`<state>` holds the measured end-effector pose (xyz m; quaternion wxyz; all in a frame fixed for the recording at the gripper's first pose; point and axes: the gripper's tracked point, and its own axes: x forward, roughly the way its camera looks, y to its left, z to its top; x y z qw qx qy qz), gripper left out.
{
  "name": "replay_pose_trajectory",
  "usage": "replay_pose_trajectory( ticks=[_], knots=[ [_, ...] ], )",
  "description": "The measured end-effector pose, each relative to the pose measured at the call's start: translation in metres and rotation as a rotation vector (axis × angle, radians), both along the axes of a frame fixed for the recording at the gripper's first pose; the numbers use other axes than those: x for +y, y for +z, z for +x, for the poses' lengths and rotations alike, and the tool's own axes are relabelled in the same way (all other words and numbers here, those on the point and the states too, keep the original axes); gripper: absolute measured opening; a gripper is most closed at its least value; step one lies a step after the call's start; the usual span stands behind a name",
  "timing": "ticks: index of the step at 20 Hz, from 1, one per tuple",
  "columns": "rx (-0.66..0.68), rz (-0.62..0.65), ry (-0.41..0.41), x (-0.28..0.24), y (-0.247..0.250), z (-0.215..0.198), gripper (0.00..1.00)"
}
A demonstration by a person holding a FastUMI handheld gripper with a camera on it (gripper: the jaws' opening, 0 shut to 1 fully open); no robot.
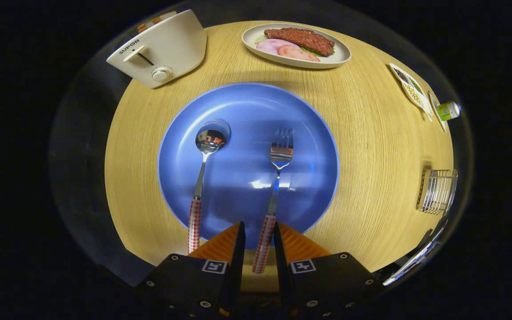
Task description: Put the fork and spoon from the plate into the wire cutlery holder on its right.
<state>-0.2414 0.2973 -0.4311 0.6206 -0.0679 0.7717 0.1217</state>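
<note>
Down low, the tool (258,231) sits with its two orange fingers (225,242) narrowly parted, and the fork's (276,186) red-and-white checked handle runs through the gap between them. Whether the pads actually press on the handle cannot be told; they stand very close on either side of it. The fork's tines rest on the blue plate (309,133), just ahead of the fingers.

Taking that plate as the landmark: the spoon (203,178) lies on its left half, bowl up toward the far rim, its checked handle hanging over the near rim just left of the tool. The plate sits on a round, pale wood-grain desk (371,155). Beyond the plate's far left stands a white toaster (162,49); beyond its far right, an oval dish of meat and ham slices (298,44). Well to the plate's right, near the desk's edge, stands the wire cutlery holder (437,191), and farther back along that edge a small divided dish (411,89) and a green-labelled bottle (449,110). Dark surroundings ring the desk.
</note>
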Motion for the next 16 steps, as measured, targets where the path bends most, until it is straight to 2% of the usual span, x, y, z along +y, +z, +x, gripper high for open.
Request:
replay_pose_trajectory(
  ticks=[3,7,12,16],
  knots=[
    [0.043,-0.002,-0.020,0.003,-0.002,-0.007,0.26],
    [0.028,-0.006,-0.035,-0.004,0.002,0.003,0.13],
    [-0.035,0.018,-0.066,-0.033,0.028,0.027,0.11],
    [-0.086,0.084,-0.129,-0.056,0.048,0.045,0.10]
  ],
)
